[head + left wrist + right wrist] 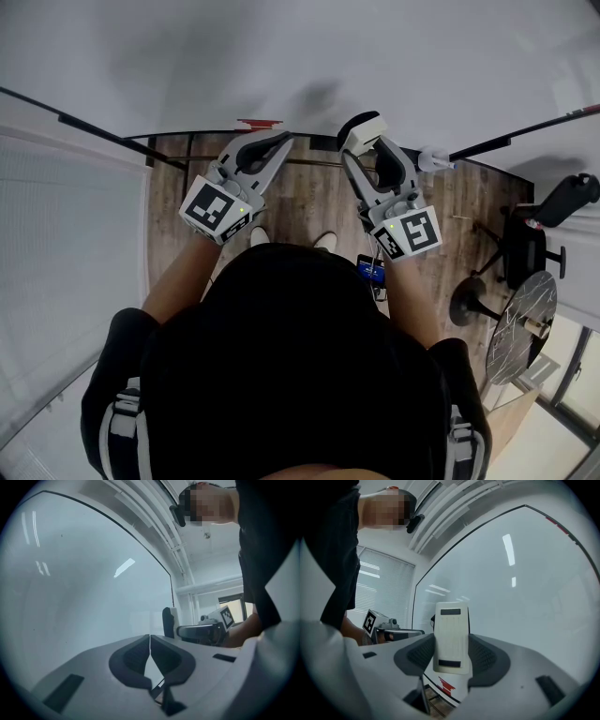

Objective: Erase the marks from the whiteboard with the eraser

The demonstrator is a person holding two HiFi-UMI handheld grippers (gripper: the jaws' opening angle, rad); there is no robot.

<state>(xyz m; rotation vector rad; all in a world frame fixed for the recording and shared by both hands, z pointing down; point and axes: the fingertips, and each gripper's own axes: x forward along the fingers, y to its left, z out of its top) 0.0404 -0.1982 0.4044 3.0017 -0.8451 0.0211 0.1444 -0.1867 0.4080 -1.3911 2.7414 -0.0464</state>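
Observation:
The whiteboard [281,56] fills the top of the head view, with a small red mark [260,123] at its lower edge. My right gripper [364,141] is shut on a white eraser [361,127], held up close to the board. In the right gripper view the eraser [451,637] stands upright between the jaws, with the red mark [446,685] below it on the whiteboard [525,588]. My left gripper [275,142] is shut on nothing, just below the red mark. In the left gripper view its jaws meet in front of the whiteboard [84,583], and the right gripper [201,631] shows to the right.
Wooden floor [309,202] lies below the board. An office chair [530,239] and a round table [520,323] stand at the right. Window blinds [66,234] run along the left. A small white object [433,159] sits on the board's lower rail, right of the eraser.

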